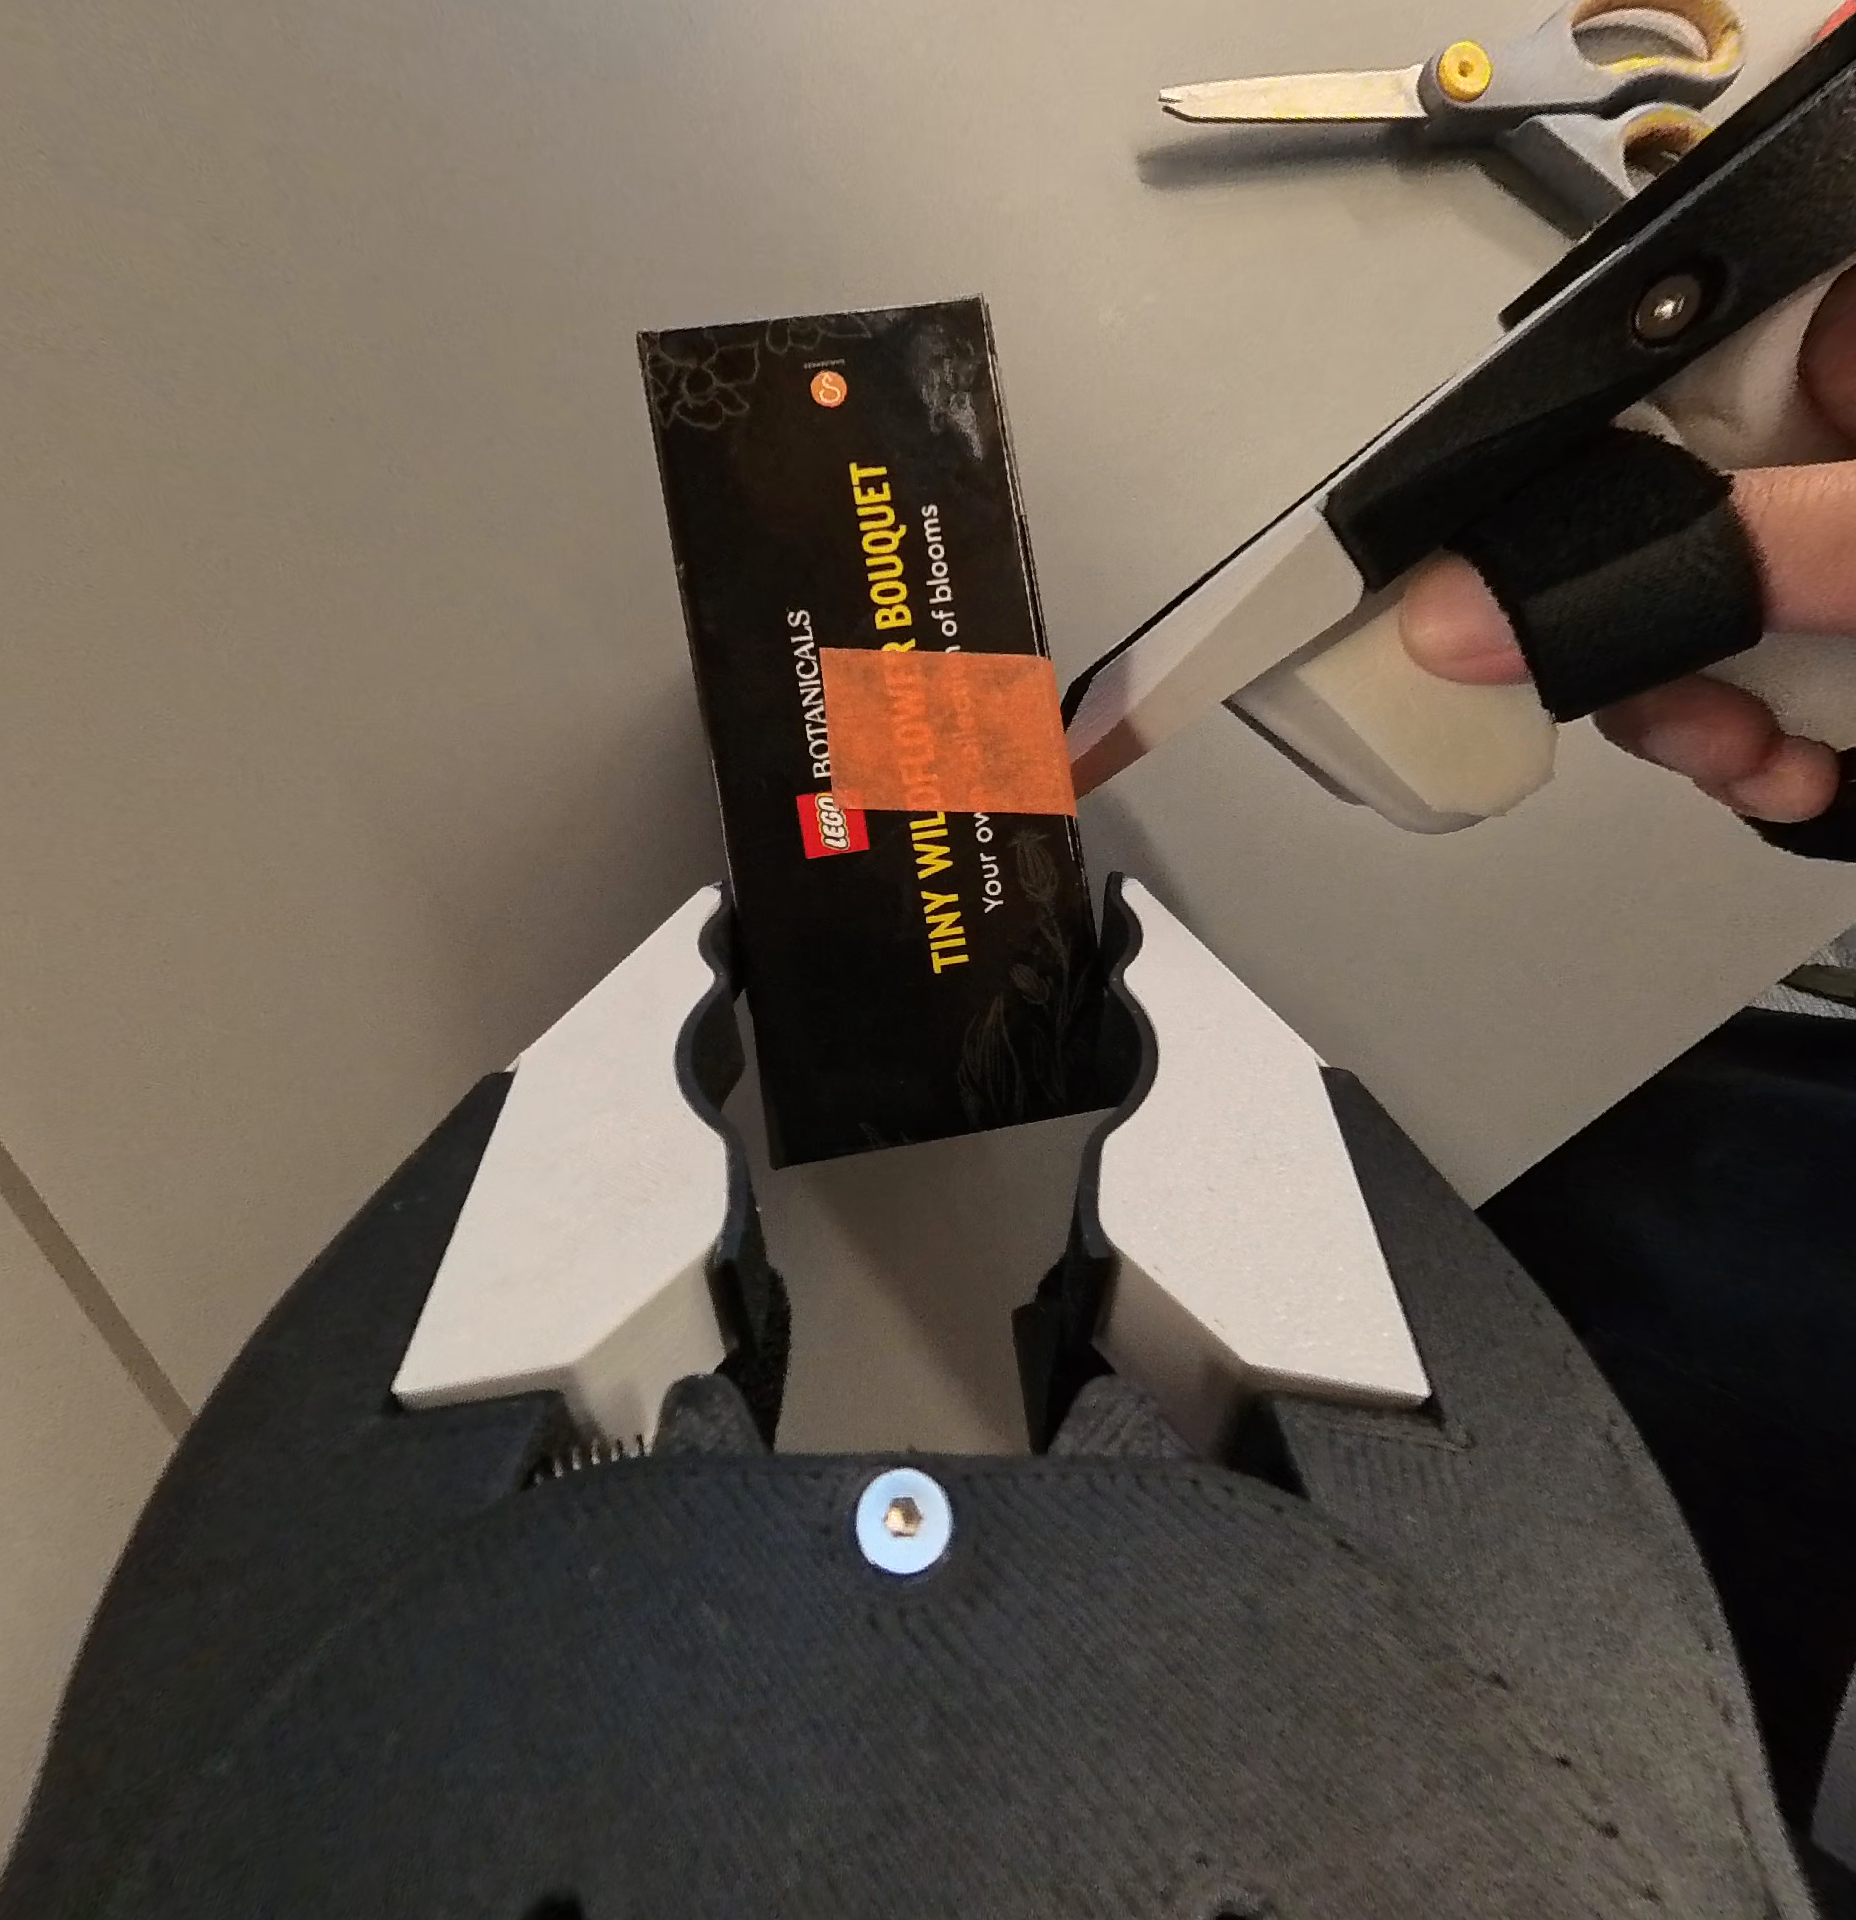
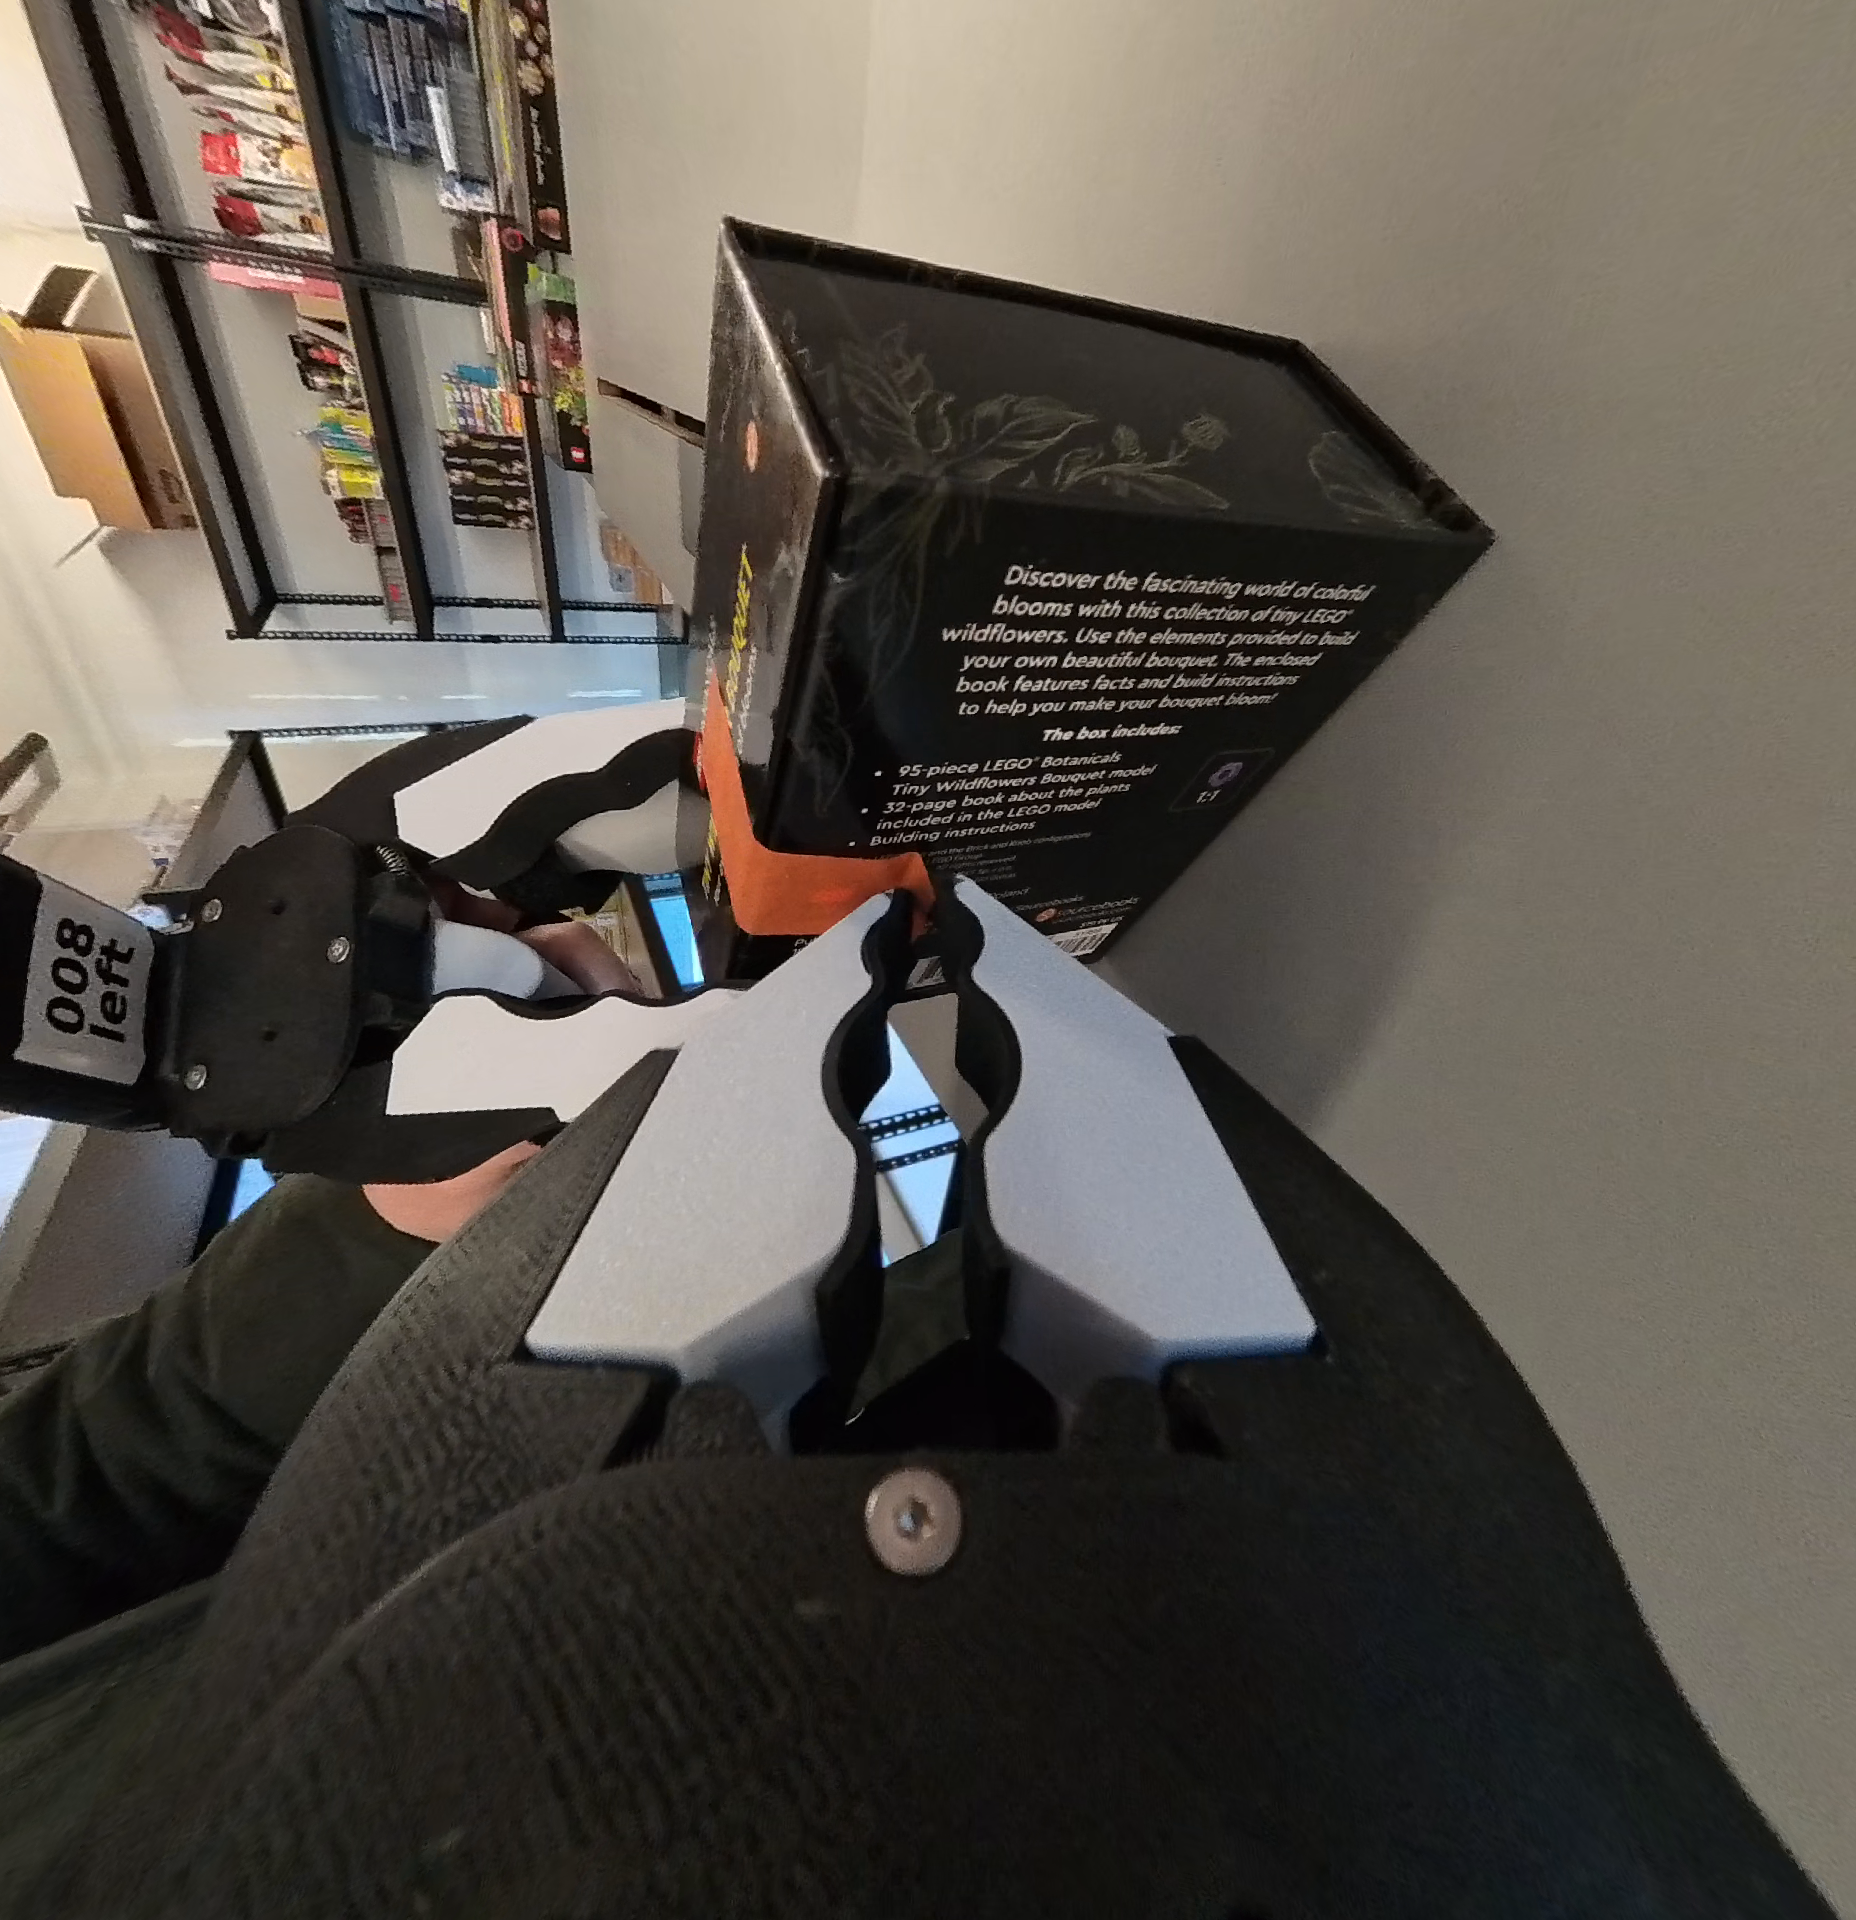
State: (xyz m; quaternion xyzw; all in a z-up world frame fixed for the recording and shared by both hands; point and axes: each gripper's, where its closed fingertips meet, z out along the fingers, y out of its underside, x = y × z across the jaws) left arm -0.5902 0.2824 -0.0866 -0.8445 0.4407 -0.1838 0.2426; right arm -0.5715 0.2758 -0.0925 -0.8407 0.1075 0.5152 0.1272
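In the left wrist view, the left hand-held gripper [image 1: 919, 940] has its two white fingers with black wavy pads spread about as wide as a narrow black box [image 1: 882, 717], and clamps the near end of that box between them; the box stands on a grey tabletop [image 1: 332, 468] and leans slightly leftward. A strip of orange tape [image 1: 950, 732] crosses the printed face of the box about midway and runs to its right edge. The right hand-held gripper [image 1: 1085, 743] comes in from the upper right, held by a hand [image 1: 1672, 644] with a black strap across the fingers, and its tip meets the right end of the tape at the box edge. A pair of grey scissors [image 1: 1443, 88] with a yellow pivot lies on the tabletop at the top right, well apart from the box. In the right wrist view, the right hand-held gripper [image 2: 922, 904] has its fingers nearly together, the tips pinched on the edge of the orange tape [image 2: 799, 883] where it wraps the corner of the black box [image 2: 1059, 644]. The left hand-held gripper [image 2: 659, 868] reaches in from the left, its fingers either side of the box's narrow face. Behind, black metal shelves [image 2: 384, 312] carry boxed goods, and a cardboard carton [image 2: 82, 405] stands at the far left.
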